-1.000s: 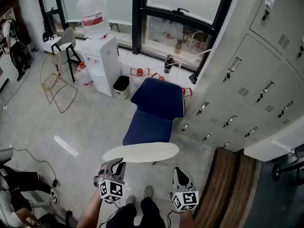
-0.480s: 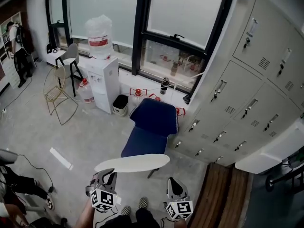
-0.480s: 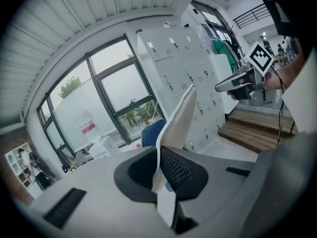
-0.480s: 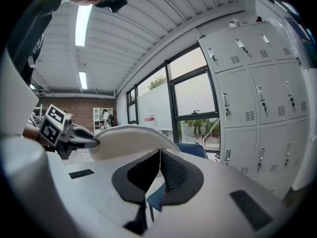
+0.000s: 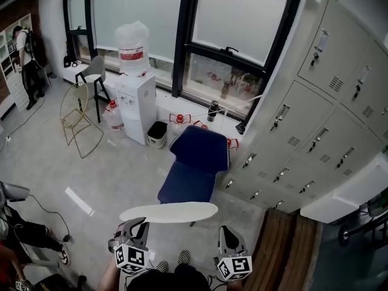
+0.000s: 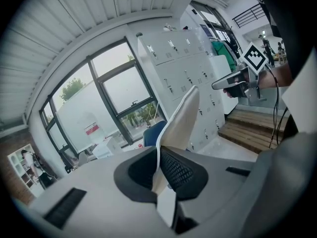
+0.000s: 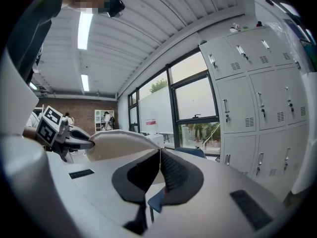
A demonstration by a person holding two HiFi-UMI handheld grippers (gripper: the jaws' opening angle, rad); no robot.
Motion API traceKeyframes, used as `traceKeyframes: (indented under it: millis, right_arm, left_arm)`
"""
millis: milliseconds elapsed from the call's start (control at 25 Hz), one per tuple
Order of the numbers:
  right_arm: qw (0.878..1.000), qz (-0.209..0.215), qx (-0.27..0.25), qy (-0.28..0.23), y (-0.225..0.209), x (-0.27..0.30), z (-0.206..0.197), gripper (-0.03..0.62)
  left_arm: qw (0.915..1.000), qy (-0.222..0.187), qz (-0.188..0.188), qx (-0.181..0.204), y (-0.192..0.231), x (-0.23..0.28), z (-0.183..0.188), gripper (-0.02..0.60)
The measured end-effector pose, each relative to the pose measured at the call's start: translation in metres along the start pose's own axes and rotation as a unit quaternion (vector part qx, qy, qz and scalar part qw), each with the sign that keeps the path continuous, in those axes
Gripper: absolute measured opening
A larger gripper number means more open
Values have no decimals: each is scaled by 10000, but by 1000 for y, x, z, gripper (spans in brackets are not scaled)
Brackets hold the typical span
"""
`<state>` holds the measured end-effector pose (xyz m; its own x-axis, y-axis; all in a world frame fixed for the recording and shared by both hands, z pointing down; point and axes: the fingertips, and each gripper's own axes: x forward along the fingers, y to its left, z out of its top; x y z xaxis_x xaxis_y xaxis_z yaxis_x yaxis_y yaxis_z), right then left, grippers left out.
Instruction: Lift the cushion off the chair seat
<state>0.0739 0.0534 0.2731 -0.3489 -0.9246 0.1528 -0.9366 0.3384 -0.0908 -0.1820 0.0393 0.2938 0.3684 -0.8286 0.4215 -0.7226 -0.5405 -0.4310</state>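
Note:
A flat, cream oval cushion (image 5: 168, 212) hangs in the air in front of me, well above the blue chair (image 5: 197, 162) by the window. My left gripper (image 5: 136, 228) is shut on its left end, and the left gripper view shows the cushion (image 6: 179, 120) pinched edge-on between the pads of that gripper (image 6: 159, 155). My right gripper (image 5: 226, 234) is shut on the right end. In the right gripper view the cushion's (image 7: 119, 143) thin edge runs between the pads of that gripper (image 7: 159, 158), with the left gripper (image 7: 74, 139) across from it.
Grey lockers (image 5: 315, 120) line the right wall, with a wooden step (image 5: 285, 247) below them. A water dispenser (image 5: 134, 96), a small bin (image 5: 157, 134), a wire chair (image 5: 79, 123) and a stool (image 5: 94, 74) stand at the left. Another person (image 5: 18, 235) sits at the lower left.
Both grippers have risen with the cushion between them. The blue chair now looks smaller and farther below the cushion.

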Motion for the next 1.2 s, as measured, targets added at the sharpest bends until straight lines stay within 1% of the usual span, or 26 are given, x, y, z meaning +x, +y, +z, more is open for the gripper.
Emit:
traceKeyframes:
  millis: [120, 280, 480, 760, 1200]
  right_arm:
    - [9999, 26, -102, -56, 8, -1, 3, 28]
    - [9998, 73, -108, -135, 16, 2, 6, 28]
    - [9997, 97, -150, -173, 14, 5, 9, 28]
    - [9999, 51, -85, -128, 10, 3, 5, 28]
    - [9999, 56, -85, -112, 14, 1, 9, 28]
  left_arm:
    - [10000, -30, 21, -26, 0, -8, 0, 31]
    - [10000, -47, 46, -16, 1, -13, 0, 31]
    - [9999, -56, 106, 21, 2, -11, 4, 31]
    - [9998, 7, 179, 0, 3, -9, -1, 31]
    - [9998, 71, 192, 66, 6, -12, -3, 31]
